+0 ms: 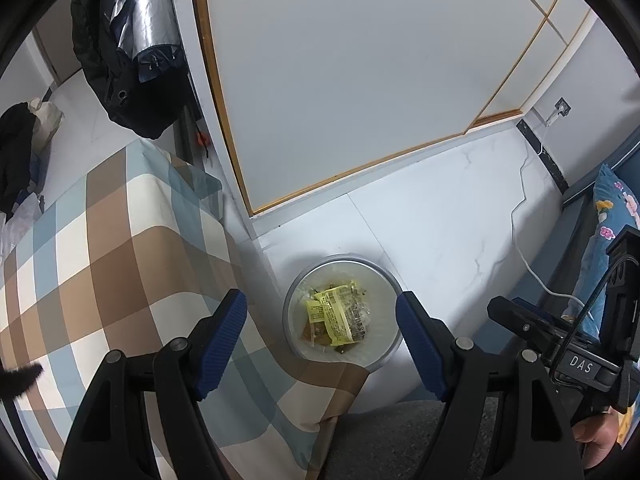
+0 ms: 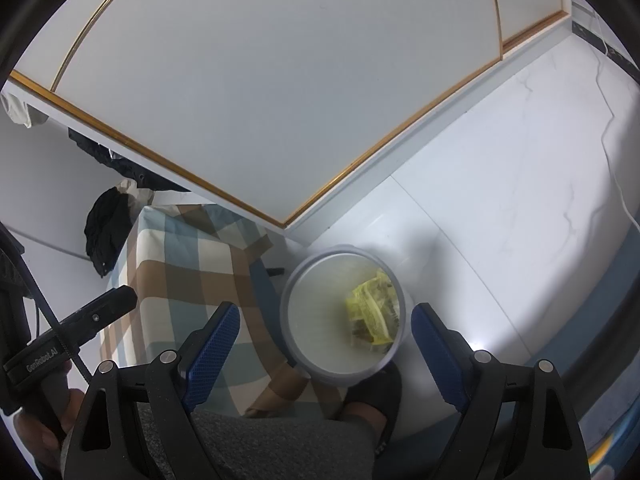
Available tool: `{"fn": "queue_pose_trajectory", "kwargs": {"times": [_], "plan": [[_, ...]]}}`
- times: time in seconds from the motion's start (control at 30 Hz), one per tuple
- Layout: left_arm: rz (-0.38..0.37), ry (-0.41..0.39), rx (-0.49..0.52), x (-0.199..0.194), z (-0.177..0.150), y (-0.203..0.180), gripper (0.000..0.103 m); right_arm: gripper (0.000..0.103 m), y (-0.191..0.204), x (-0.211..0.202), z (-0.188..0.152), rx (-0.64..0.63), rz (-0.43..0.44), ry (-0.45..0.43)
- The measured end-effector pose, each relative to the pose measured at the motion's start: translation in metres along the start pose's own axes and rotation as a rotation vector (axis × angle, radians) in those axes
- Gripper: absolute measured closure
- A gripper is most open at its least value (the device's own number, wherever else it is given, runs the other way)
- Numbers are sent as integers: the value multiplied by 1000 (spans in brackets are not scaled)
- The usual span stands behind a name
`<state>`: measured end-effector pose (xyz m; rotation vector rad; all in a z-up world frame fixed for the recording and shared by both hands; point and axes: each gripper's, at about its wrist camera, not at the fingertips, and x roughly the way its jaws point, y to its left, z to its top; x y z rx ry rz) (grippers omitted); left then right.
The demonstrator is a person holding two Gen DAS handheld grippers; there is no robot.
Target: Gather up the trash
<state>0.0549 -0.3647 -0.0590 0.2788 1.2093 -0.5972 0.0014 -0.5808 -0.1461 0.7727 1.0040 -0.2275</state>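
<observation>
Left gripper (image 1: 320, 334): jaws wide apart, nothing between the blue pads, pointing down at the floor. Right gripper (image 2: 326, 334): same, spread wide and empty.

Round grey trash bin (image 1: 390, 354) sits on the white tile floor, lower centre of both views, just beside the table corner. Yellow snack wrappers (image 1: 334, 314) lie at the bottom, on top of something brownish I can't identify. In the right wrist view the wrappers (image 2: 372, 308) are blurred and pushed to the right side of the bin (image 2: 288, 320); print unreadable.

Checked tablecloth (image 1: 120, 256) (brown/blue/cream) fills the left of the left wrist view; its hem overlaps the bin's lower rim, so that edge is hidden. Tabletop is cut off by the frame and by the gripper body.

Dark jacket (image 1: 120, 60) hangs upper left, partly cropped. White cable (image 1: 520, 216) runs along the floor at right, its far end lost behind the other gripper's handle. Grey trouser leg (image 2: 260, 440) and a dark slipper (image 2: 380, 392) at bottom centre, mostly covered.
</observation>
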Motion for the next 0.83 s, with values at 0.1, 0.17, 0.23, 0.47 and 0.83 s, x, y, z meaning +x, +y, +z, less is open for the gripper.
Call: {"fn": "queue_pose_trajectory", "kwargs": {"times": [0.1, 0.17, 0.23, 0.47, 0.83], "plan": [[0, 0, 0, 0, 0, 0, 29, 15, 0, 0, 0, 0, -1, 0], [-1, 0, -1, 0, 0, -1, 29, 15, 0, 0, 0, 0, -1, 0], [-3, 0, 1, 0, 0, -1, 29, 15, 0, 1, 0, -1, -1, 1], [1, 2, 10, 1, -1, -3, 29, 15, 0, 0, -1, -4, -2, 0], [-7, -19, -20, -4, -1, 3, 29, 15, 3, -4, 1, -13, 1, -10]]}}
